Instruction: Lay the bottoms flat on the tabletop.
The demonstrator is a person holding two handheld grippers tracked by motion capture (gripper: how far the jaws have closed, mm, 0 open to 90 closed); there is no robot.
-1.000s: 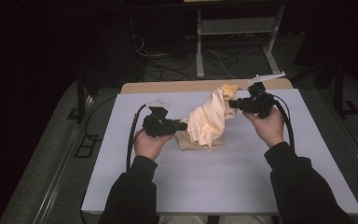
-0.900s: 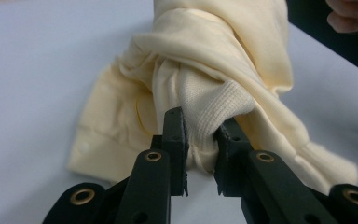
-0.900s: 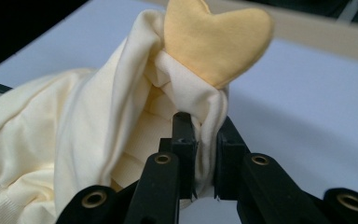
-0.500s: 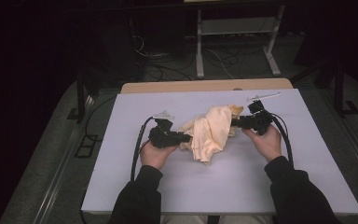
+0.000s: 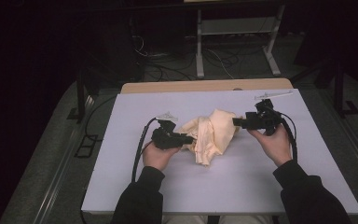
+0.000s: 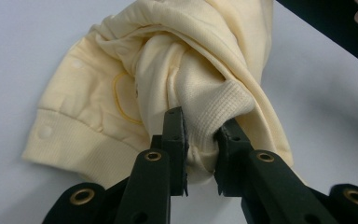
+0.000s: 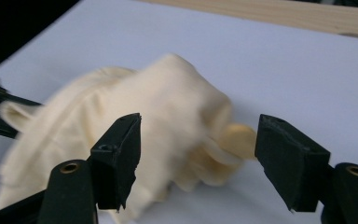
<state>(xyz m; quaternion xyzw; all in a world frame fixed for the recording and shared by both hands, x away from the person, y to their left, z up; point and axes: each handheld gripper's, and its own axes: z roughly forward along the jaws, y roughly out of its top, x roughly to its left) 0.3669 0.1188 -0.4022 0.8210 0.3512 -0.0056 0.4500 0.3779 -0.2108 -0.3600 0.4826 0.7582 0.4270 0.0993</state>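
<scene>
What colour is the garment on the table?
Pale yellow garment, plain with ribbed cuffs; it shows best in the left gripper view.

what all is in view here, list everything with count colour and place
garment: one, pale yellow, crumpled on the middle of the table between the two grippers; a ribbed cuff shows in the left gripper view
table: one, pale lavender-white top with a bare wooden strip along its far edge
metal frame: one, light grey, on the floor beyond the table
cables: several, dark, on the floor beyond the table
left gripper: one, black, shut on the garment's ribbed edge
right gripper: one, black, jaws apart just short of the garment, having just been opening, nothing pressed between them
hands: two, in dark sleeves, coming in from the table's near edge
</scene>
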